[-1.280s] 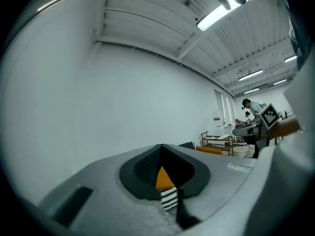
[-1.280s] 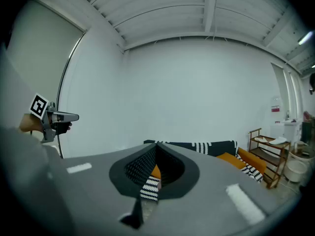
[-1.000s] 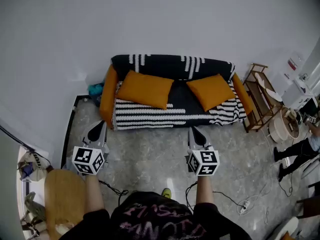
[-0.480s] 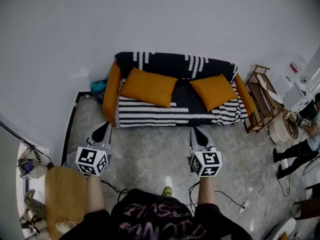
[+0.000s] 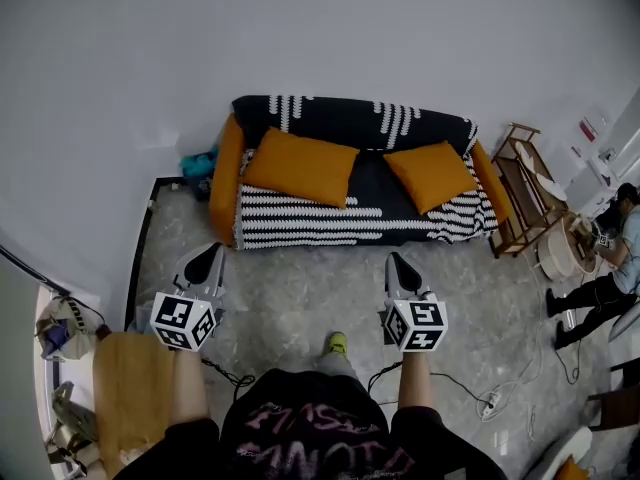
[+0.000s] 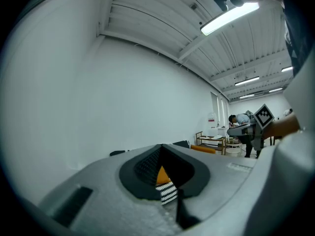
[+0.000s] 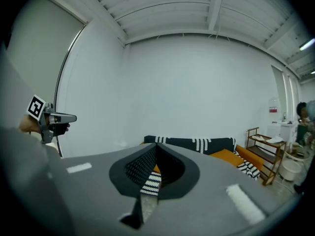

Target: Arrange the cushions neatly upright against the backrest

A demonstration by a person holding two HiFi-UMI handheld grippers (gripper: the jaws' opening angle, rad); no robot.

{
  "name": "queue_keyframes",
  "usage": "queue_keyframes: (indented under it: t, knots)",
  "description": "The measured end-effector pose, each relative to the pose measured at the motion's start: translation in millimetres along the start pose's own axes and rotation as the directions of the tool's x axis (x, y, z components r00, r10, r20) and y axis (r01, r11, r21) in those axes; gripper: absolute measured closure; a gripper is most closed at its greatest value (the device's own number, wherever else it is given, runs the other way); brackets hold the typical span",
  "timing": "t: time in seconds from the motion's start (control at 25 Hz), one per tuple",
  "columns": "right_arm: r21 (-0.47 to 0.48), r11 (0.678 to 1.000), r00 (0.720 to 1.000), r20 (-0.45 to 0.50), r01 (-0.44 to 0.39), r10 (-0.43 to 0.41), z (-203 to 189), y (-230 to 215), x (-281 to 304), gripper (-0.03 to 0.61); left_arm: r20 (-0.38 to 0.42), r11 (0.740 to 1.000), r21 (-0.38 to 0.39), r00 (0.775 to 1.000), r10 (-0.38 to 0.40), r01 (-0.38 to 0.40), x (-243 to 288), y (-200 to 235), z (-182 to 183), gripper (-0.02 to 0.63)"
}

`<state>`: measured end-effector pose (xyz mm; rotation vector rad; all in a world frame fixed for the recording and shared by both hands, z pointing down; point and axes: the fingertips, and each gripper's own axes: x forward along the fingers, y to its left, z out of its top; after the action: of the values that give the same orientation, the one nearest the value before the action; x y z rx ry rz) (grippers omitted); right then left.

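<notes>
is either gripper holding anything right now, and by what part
Nothing is held. The left gripper and the right gripper are both shut and empty, over the floor, short of the sofa.

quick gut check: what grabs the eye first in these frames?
The black-and-white patterned sofa against the bare white wall, mid-frame in the head view, with a left orange cushion and a right orange cushion lying askew on it. In the foreground the left gripper and right gripper point toward it, fingers shut and empty.

Nothing legible — the pink lettering (image 5: 305, 430) on the person's shirt (image 5: 250, 458) is upside down and blurred.
</notes>
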<state>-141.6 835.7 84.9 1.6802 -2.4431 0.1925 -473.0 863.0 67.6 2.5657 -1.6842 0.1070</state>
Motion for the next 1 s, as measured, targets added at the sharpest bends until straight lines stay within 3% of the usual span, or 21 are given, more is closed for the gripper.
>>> queue_keyframes:
  t: [0.32, 0.56, 1.0]
  knots:
    - [0.020, 1.000, 1.000, -0.009, 0.002, -0.002, -6.8, -22.0, 43.0, 0.568, -0.006, 1.000, 0.001, 1.000, -0.021, 0.021, 48.1, 9.8, -0.5, 0.615]
    - [0.042, 0.999, 1.000, -0.016, -0.013, 0.014, -6.8, -55.1, 111.0, 0.568, -0.037, 1.000, 0.008, 0.999, -0.012, 0.012, 110.5, 29.3, -3.4, 0.615]
    - [0.097, 0.993, 0.997, -0.021, -0.073, 0.075, 11.3, -151.5, 248.3, 0.566, -0.109, 0.999, 0.008, 0.993, 0.049, -0.048, 251.6, 48.7, 4.3, 0.615]
